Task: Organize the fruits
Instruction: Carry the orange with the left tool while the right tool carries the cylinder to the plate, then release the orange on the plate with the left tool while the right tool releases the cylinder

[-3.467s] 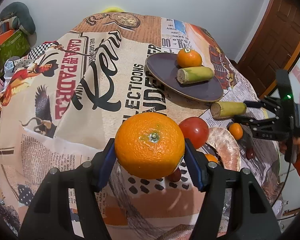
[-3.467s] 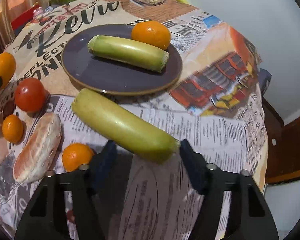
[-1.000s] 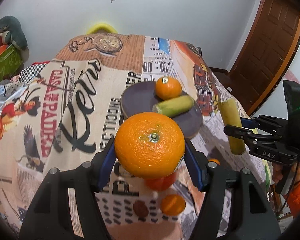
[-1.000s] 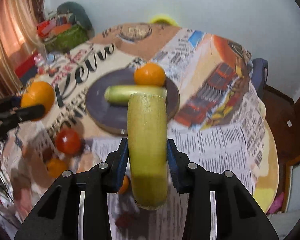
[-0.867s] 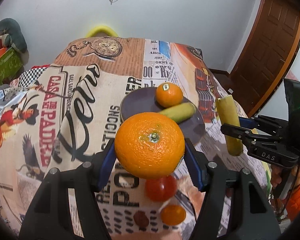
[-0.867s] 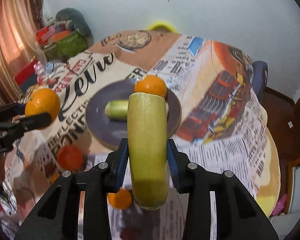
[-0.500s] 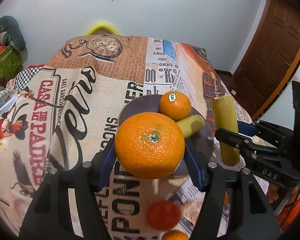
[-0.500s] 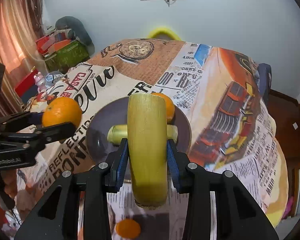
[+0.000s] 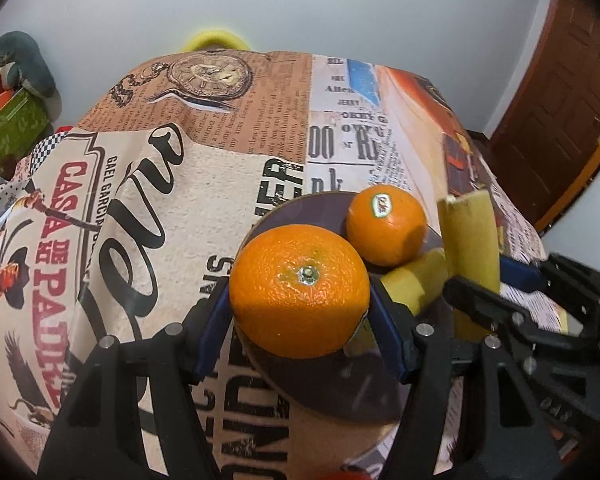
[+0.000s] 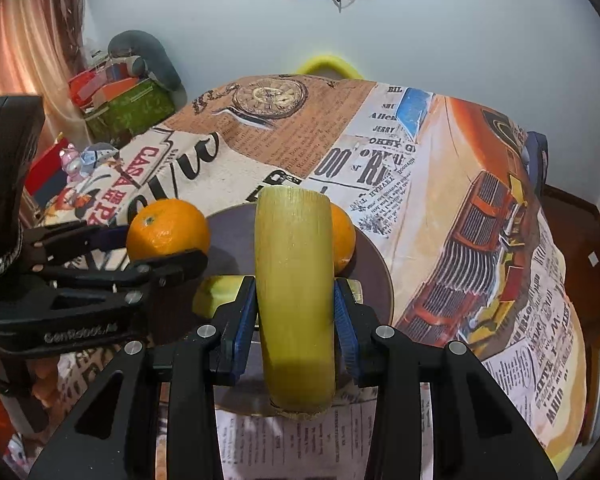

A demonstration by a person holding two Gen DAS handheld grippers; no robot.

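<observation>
Step in hand: carrying two fruits to the dark plate (image 9: pixel 296 216). Left claw (image 9: pixel 300 300) is clamped on a large orange (image 9: pixel 299 291), held above the plate's near-left rim. Right claw (image 10: pixel 295 312) is clamped on a yellow-green stalk piece (image 10: pixel 295 300), held roughly upright over the plate's near side. Already on the plate: a stickered orange (image 9: pixel 386 224) at the far side and a second stalk piece (image 9: pixel 410 284) lying just in front of it, seemingly touching.

Next move, by my judgement: lower each fruit onto bare plate and part the jaws; free space is tight, so the large orange wants the left portion and the held stalk a spot beside the lying one. The orange could roll off the rim.

Versus a second ago: both claws have come forward over the plate, which then lay well ahead; the loose fruit on the patterned cloth surface (image 9: pixel 180 184) has dropped almost out of view; grips unchanged
</observation>
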